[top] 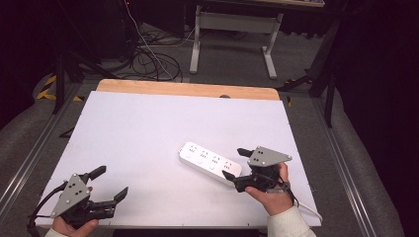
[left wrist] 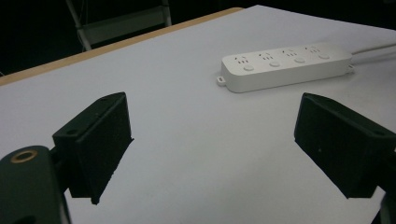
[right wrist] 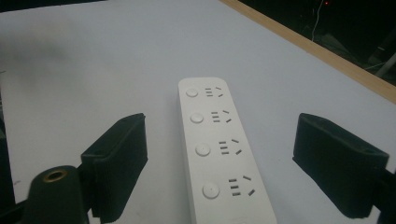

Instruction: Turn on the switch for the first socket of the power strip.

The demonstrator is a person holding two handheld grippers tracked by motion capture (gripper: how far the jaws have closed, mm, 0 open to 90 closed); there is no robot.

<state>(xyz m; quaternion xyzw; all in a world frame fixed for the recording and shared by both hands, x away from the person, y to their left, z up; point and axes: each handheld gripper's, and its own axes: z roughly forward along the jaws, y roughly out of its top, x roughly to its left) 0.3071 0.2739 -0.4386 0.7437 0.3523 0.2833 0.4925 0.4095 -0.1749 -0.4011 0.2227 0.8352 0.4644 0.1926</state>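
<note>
**Fig.: Jaws spread, approach to power strip**

Jaws of both grippers stand wide apart, nothing held. Right gripper [top: 236, 164] straddles the near end of the white power strip [top: 210, 161], which lies flat on the white surface [top: 148, 128], right of centre. Left gripper [top: 107, 181] hovers well apart, near-left. Step, prob.: pre-grasp; next calls for closing across strip's width. No legible brand/writing; sockets w/ buttons only.
</note>
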